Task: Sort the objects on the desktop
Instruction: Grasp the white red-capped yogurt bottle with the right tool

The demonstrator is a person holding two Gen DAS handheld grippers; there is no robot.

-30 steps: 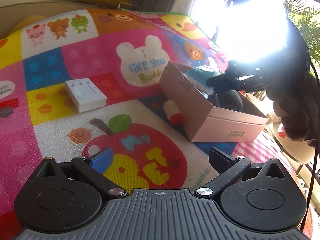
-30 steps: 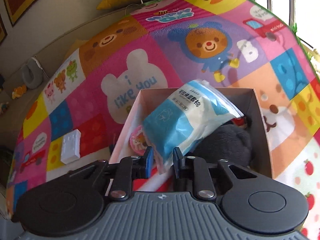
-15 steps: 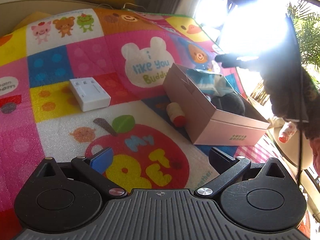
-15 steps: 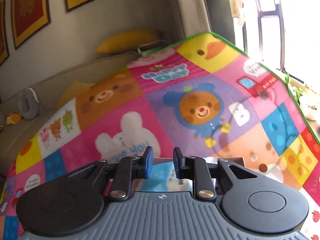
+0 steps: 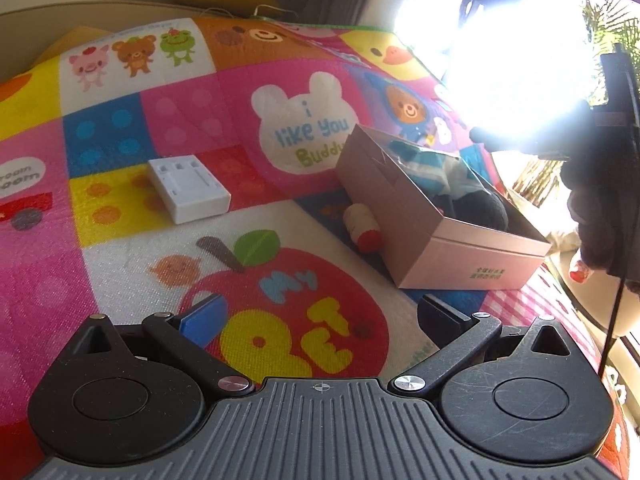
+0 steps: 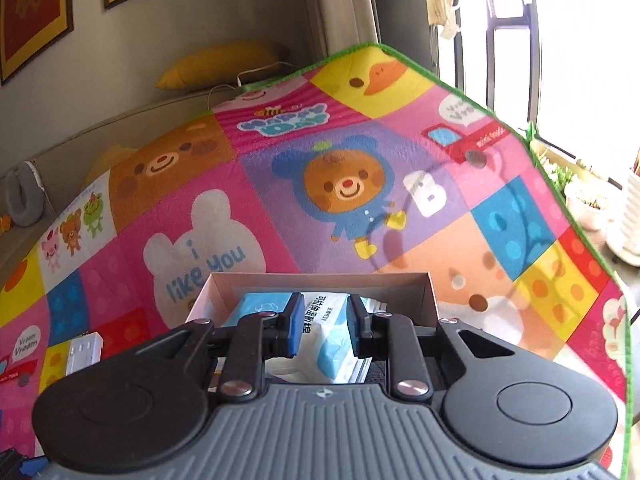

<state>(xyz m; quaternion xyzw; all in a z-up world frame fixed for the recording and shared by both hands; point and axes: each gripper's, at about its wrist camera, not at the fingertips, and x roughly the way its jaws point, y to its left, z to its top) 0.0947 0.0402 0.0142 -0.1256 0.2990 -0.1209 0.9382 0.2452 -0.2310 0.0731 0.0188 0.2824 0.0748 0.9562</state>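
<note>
Underneath, a bright cartoon-print play mat (image 5: 120, 128) carried an open pink cardboard box (image 5: 472, 264) holding a blue-and-white plastic packet (image 6: 332, 320). Above it the right gripper (image 6: 322, 326) hung nearly closed on nothing; the left gripper (image 5: 320, 316) gaped empty. Outside lay a white plastic block (image 5: 188, 188) and a small red-capped bottle (image 5: 362, 226).

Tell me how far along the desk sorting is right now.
Partly done. The blue-and-white packet and a dark soft item lie in the cardboard box. Neither the right gripper nor the left gripper holds anything. The white case and small bottle remain on the mat.
</note>
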